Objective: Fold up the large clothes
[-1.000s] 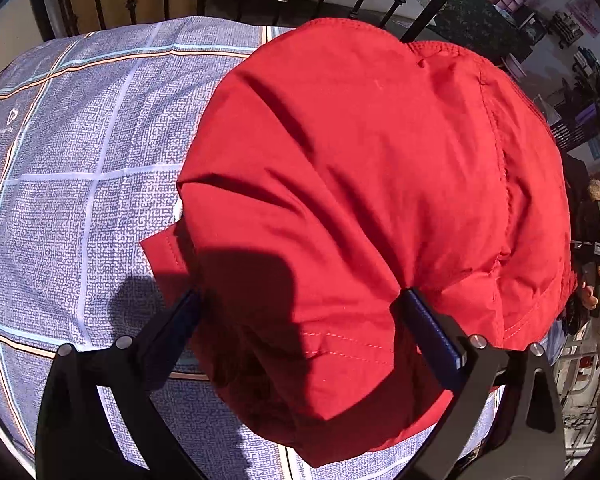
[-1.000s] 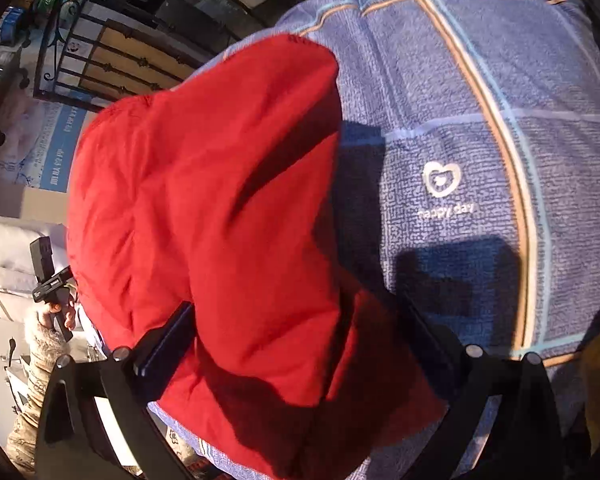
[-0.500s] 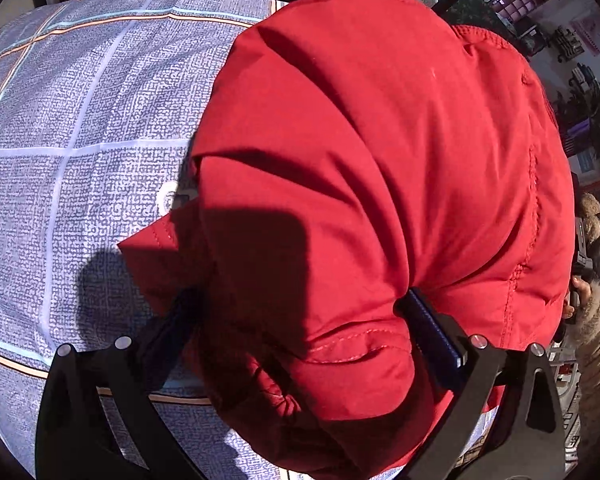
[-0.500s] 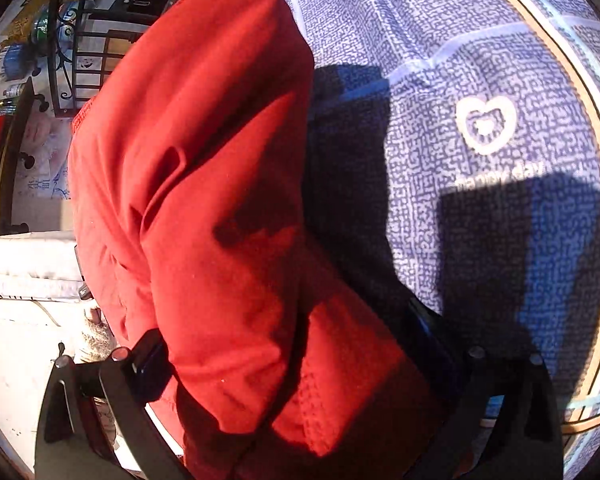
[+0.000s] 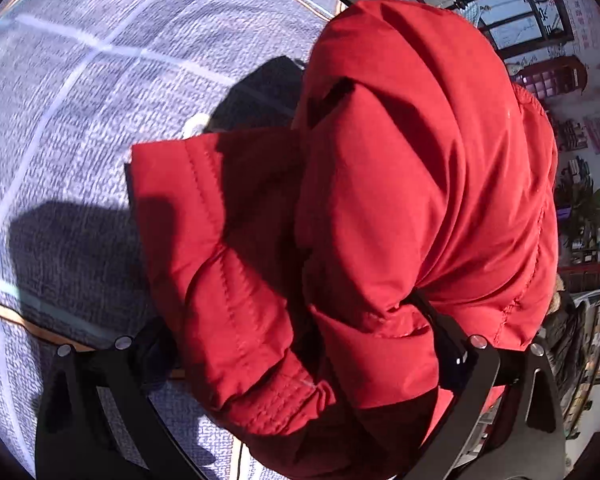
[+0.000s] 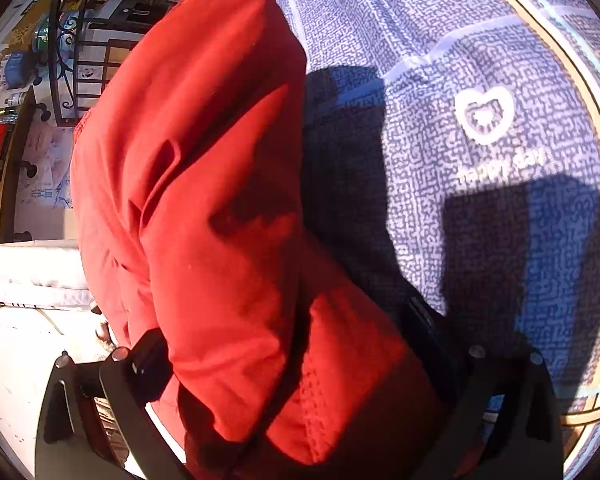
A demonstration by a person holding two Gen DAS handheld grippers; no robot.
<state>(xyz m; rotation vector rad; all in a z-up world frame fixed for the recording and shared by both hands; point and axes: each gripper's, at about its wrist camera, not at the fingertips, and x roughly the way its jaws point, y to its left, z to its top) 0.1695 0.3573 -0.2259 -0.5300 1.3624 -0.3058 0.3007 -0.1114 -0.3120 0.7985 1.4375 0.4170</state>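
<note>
left gripper: fingers spread wide, a thick puffy bunch of the jacket packed between them. the fabric hides the pads, so i can't tell whether it's clamped or just pushed into the cloth. a quilted flap with stitched channels sticks out toward 9 o'clock and an elastic cuff hangs at 6 o'clock. my read: this hand carries one end of the fold, and the bulk hangs there because padded fabric won't crease flat.

jacket: red, padded, a raised mound over the quilt, lower edge draping onto it. in the left view it fills centre to 3 o'clock; in the right view, 12 down to 6 o'clock.

right gripper: same story. fingers wide apart, a red wad bunched between, pads buried, grip unclear. likely the other end of the same fold, both hands level so the layer travels as one piece. not yet laid flat.

quilt in the right view: blue-grey maze print with orange and pale blue stripes, out to 3 o'clock. hard sun from one side, dark gripper shadows on it.

writing: white heart logo at 2 o'clock, "happy day" under it. background shelf labels too small to read.
</note>
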